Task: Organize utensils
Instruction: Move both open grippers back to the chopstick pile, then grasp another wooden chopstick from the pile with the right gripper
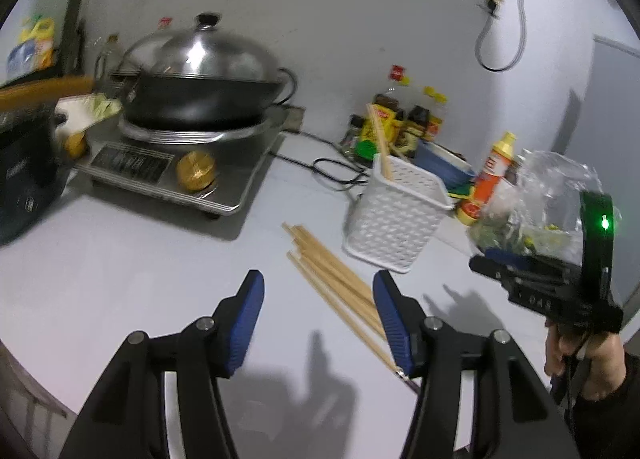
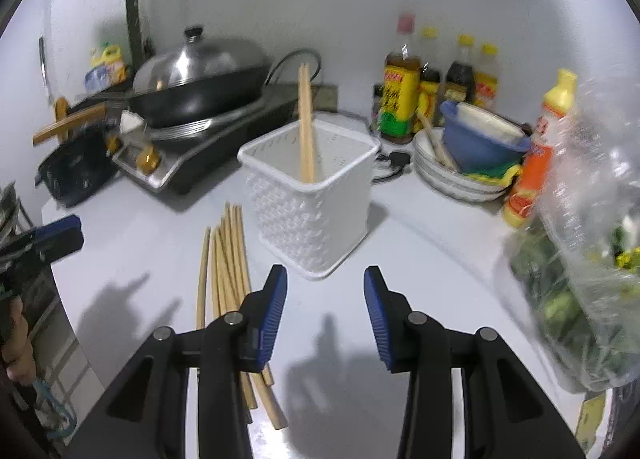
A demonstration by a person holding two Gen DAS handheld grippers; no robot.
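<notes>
Left gripper point(image 1: 318, 295) jaws apart, empty, above white counter point(image 1: 140, 279). Loose chopsticks point(image 1: 332, 279) on counter, passing under right-hand finger. White basket point(image 1: 394, 219) beyond, tilted, chopsticks in basket point(image 1: 380, 139) upright. Right gripper point(image 1: 560, 283) at right edge, hand point(image 1: 580, 355) below. Lidded wok point(image 1: 208, 87) on cooktop point(image 1: 160, 171).

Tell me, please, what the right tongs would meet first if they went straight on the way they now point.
Most likely the white basket: it stands straight ahead of the open, empty right tongs, with only bare countertop between. The loose chopsticks lie off to the left of that line. Depth is hard to judge here.
</notes>
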